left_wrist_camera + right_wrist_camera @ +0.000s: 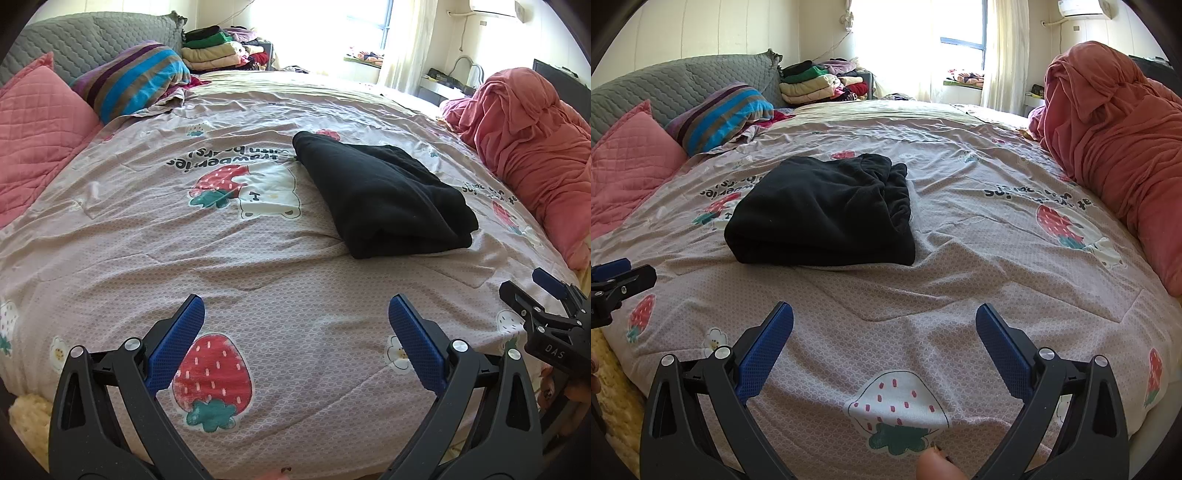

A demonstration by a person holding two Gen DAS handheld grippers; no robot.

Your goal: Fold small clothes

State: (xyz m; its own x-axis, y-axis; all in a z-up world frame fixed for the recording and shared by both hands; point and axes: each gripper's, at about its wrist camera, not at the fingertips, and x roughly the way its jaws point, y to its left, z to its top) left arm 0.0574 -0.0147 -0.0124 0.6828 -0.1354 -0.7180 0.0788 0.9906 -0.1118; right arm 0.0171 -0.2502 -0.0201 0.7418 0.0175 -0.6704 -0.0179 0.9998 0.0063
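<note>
Currently you hold both tools low over the near edge of the bed, and neither one carries anything. Your left gripper has its jaws spread wide with only the strawberry-print cover between the blue pads. Your right gripper is spread just as wide, also with nothing between the pads.

The black garment lies on the cover toward the middle of the bed, well apart from both tools. It sits as a compact stacked bundle: a thick rounded fold faces you, and a gathered, elastic-looking edge shows on its far right side. It rests flat and nothing touches it. Judgement: this piece looks already folded, or close to it, which would explain why you stand off with both jaws apart rather than reaching in.

Placement notes: the garment sits on a clear stretch of cover, away from the pink bedding heaped along the right edge and the pillows at the left. That leaves room on all sides for a pinch at either end.

A stack of folded clothes sits beyond the far end of the bed. Whether it belongs to this task, you cannot tell from these views.
</note>
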